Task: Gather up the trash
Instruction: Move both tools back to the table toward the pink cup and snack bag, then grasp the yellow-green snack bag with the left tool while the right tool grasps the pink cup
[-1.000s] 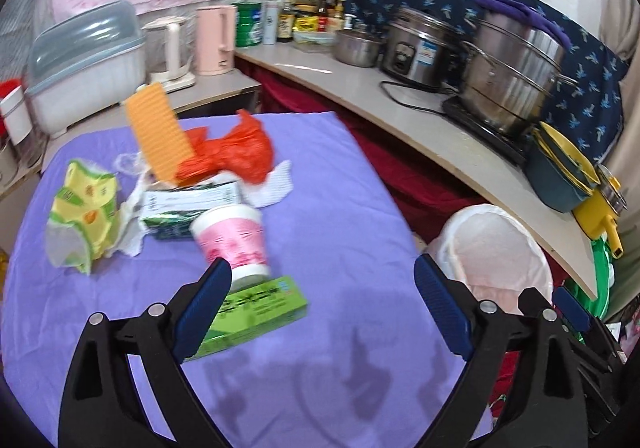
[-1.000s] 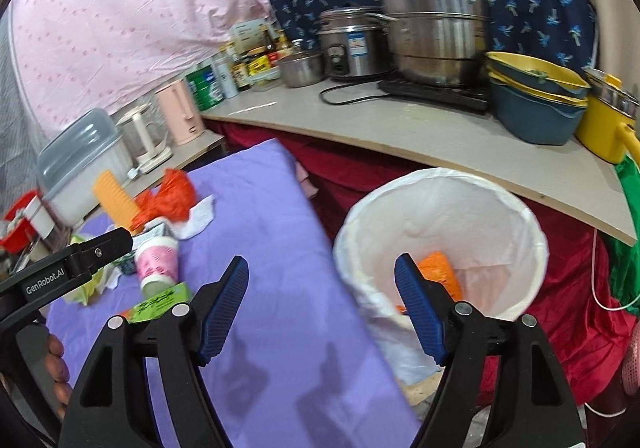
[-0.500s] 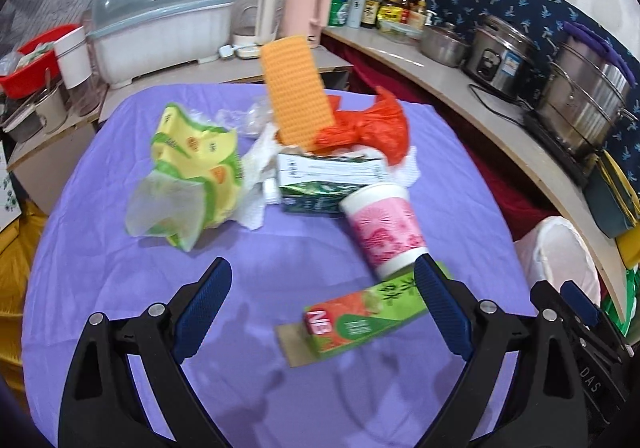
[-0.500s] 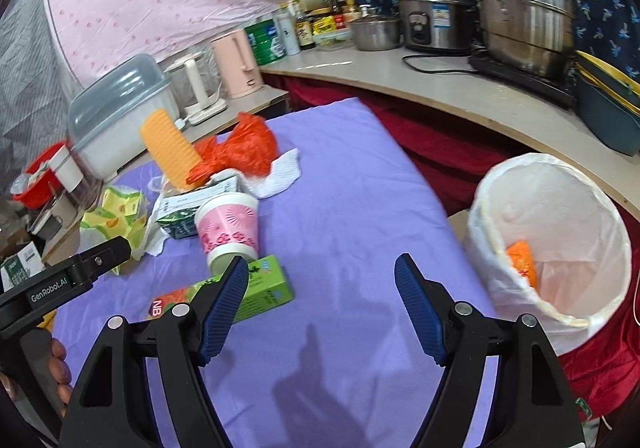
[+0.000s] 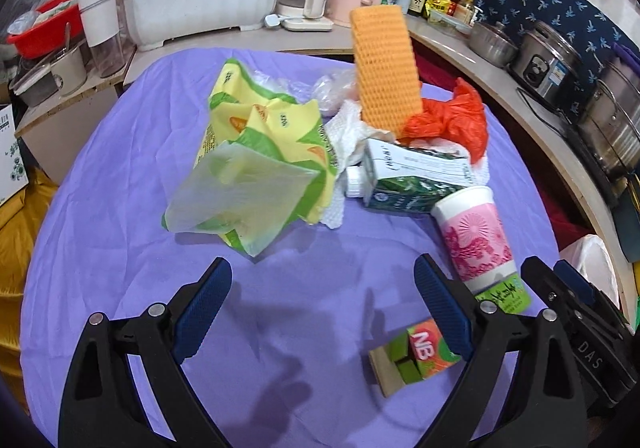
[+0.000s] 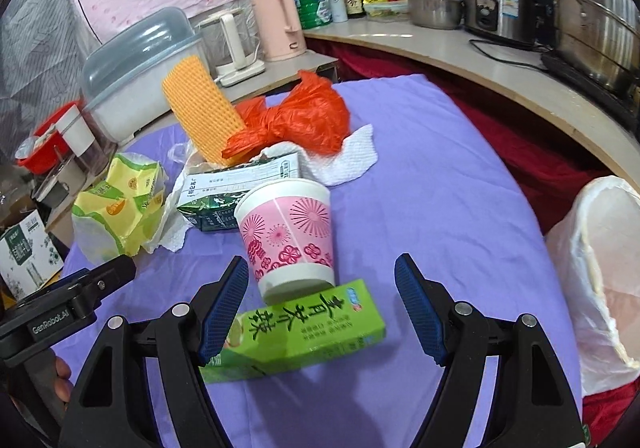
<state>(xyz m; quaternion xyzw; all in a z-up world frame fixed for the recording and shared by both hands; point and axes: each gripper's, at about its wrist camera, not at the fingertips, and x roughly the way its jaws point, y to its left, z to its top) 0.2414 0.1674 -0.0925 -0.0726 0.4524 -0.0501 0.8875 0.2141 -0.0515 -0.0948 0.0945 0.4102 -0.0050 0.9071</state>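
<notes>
Both grippers, left gripper [image 5: 322,308] and right gripper [image 6: 320,306], are hovering wide open and empty; the right should be straddling the green carton [image 6: 296,332] squarely, just before the pink paper cup [image 6: 289,234].

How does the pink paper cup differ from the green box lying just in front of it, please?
The pink paper cup stands upright with its mouth open upward; the green box lies flat on its long side. The cup is round and tapered; the box is long and rectangular. Both rest on the purple cloth.
</notes>
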